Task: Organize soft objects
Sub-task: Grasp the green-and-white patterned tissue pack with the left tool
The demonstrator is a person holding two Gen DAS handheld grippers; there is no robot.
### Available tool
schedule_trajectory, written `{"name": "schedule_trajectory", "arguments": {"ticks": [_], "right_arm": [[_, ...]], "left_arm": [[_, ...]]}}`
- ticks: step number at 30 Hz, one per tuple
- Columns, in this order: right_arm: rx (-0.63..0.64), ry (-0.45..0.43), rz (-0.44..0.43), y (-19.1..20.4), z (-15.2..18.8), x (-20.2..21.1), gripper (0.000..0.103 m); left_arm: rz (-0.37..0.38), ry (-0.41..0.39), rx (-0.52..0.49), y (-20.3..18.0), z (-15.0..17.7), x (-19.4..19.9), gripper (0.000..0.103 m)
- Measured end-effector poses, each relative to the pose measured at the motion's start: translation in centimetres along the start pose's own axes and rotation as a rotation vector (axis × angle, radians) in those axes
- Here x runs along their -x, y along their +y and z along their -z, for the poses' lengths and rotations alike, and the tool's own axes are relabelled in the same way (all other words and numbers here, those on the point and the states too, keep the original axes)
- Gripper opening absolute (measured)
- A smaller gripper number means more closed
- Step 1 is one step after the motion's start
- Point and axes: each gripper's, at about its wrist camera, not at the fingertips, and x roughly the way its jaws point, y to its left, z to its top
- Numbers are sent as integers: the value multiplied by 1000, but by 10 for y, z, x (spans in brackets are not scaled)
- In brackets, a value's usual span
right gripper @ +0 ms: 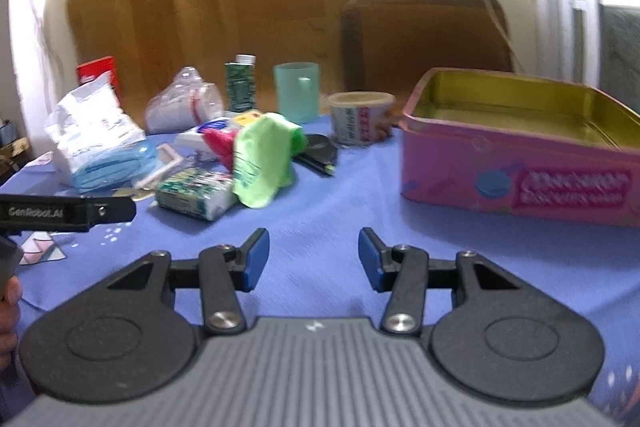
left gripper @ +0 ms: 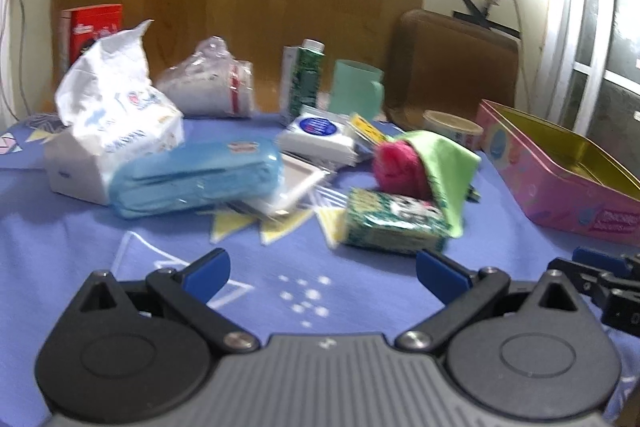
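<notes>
Left wrist view: left gripper [left gripper: 322, 277] is hovering wide open, empty. Right gripper [right gripper: 313, 259] is sitting half-open, empty. Green cloth [right gripper: 262, 157] is lying piled mid-table; pink tin [right gripper: 516, 171] is waiting open, likely the bin.

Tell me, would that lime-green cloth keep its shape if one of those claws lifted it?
Probably not. The green cloth already slumps in loose folds over the pink fluffy thing, so it would likely hang limp. It looks thin and light, and lifting it might tug that neighbour.
</notes>
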Motion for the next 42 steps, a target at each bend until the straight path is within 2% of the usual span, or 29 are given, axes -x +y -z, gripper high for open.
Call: {"name": "schedule_trajectory", "arguments": {"ticks": [3,5,8,13,16,18,20,21,24,26,28,30,31,32,33,36,38,42], "right_arm": [[66,-1,-38,11,-9,-7,52],[108,17,-77,18,-16,-15,52],[146,39,-118,29,-26,-31,52],[128,81,-210,39,-38,-53,53],[119,105,-252,46,-40,-63,53],[122,114,-273,50,-40,-67,53],[117,133,-282,52,-38,-73,55],[110,143,-285,52,-37,-75,59],[100,164,-290,49,-33,-80,60],[97,181,-288,46,-32,-86,60],[90,195,-298,44,-34,-91,60],[82,207,-319,43,-35,-98,60],[86,205,-328,44,-34,-99,59],[91,200,-332,45,-34,-99,57],[95,198,-341,47,-33,-98,49],[62,174,-342,43,-29,-84,50],[23,142,-368,35,-25,-67,50],[-29,123,-396,22,-17,-45,57]], "left_arm": [[-14,9,19,8,-1,-9,103],[10,48,53,13,0,-16,103],[35,39,105,23,1,-15,103],[90,18,259,50,4,-12,103],[113,9,293,56,4,-11,103],[101,19,281,53,2,-13,103],[137,17,253,47,-5,-13,103],[164,1,228,43,-10,-13,103],[168,-35,119,20,-33,-17,103],[180,7,97,10,-47,-34,103],[197,85,95,4,-52,-57,101],[215,204,93,0,-49,-83,84],[202,183,70,-6,-47,-82,78],[227,201,56,-11,-45,-79,68],[226,198,48,-16,-44,-73,68],[219,150,0,-30,-37,-47,68],[250,129,5,-35,-35,-32,72],[286,134,5,-50,-34,-20,82]]}}
